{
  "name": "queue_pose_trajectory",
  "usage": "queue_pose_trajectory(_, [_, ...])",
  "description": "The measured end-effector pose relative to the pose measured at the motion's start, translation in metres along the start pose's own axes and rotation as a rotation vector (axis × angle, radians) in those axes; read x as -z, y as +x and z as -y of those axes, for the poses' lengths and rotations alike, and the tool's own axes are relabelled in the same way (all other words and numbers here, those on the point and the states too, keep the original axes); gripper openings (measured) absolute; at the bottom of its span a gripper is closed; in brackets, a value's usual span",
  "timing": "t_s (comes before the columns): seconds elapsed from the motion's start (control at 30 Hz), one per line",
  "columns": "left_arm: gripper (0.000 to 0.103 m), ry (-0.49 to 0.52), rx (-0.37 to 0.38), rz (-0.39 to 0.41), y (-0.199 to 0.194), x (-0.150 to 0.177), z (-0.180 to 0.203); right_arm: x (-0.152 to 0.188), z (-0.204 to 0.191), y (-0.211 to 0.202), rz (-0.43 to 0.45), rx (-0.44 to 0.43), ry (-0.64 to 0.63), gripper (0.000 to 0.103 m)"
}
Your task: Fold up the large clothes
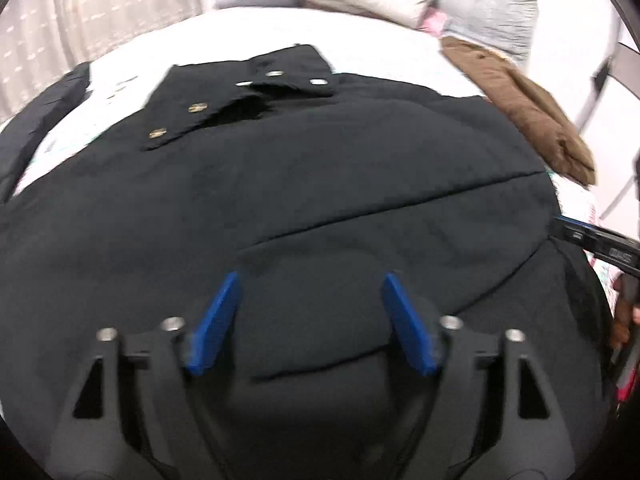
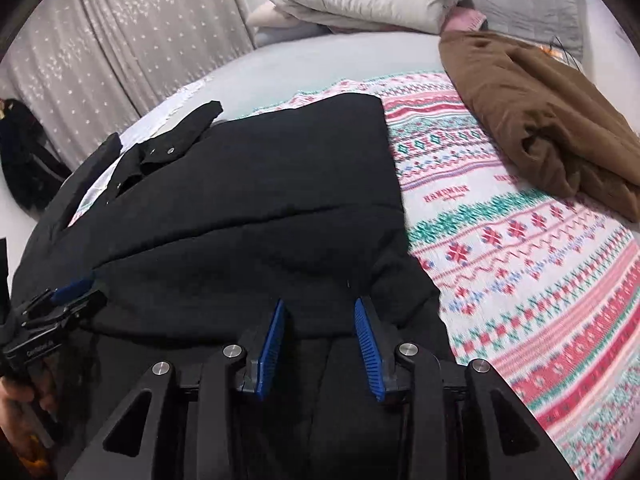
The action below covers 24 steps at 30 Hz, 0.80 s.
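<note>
Coat (image 1: 320,184), black and padded, lies spread on the bed (image 2: 520,260), its snap collar toward 11 o'clock. Left claw (image 1: 312,320) stands wide open just above the coat's near part, nothing between its blue pads. Right claw (image 2: 320,340) is about half open over the coat's near hem, gripping nothing. A brown garment (image 2: 540,120) lies at 2 o'clock.

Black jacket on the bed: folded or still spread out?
Partly folded: the black jacket shows a straight folded right edge, with layers overlapping near its hem.
</note>
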<state>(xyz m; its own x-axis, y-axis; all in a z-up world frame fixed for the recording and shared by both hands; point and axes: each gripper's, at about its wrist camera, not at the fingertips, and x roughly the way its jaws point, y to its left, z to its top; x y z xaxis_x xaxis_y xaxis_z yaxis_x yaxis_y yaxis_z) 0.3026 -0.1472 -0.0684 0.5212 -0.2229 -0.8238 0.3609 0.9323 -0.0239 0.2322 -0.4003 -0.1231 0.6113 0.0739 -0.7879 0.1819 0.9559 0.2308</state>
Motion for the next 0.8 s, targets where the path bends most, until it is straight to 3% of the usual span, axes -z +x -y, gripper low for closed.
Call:
queue_pose_trajectory(0.1, [0.088, -0.075, 0.005, -0.017, -0.018, 0.002, -0.017, -0.001, 0.001, -0.018, -0.011, -0.001, 0.053, 0.072])
queue_pose_trajectory(0.13, [0.089, -0.098, 0.009, -0.021, -0.024, 0.003, -0.024, 0.000, 0.001, -0.025, -0.007, 0.005, 0.064, 0.076])
queue_pose_trajectory(0.3, [0.097, -0.163, -0.019, -0.002, -0.062, 0.014, -0.058, 0.011, -0.008, -0.061, -0.008, -0.014, 0.090, 0.083])
queue_pose_trajectory(0.53, [0.098, -0.232, -0.070, 0.012, -0.117, 0.038, -0.108, 0.033, -0.041, -0.097, -0.022, -0.026, 0.064, 0.090])
queue_pose_trajectory(0.8, [0.098, -0.306, -0.068, 0.021, -0.157, 0.080, -0.146, 0.061, -0.082, -0.127, 0.019, -0.042, -0.019, 0.091])
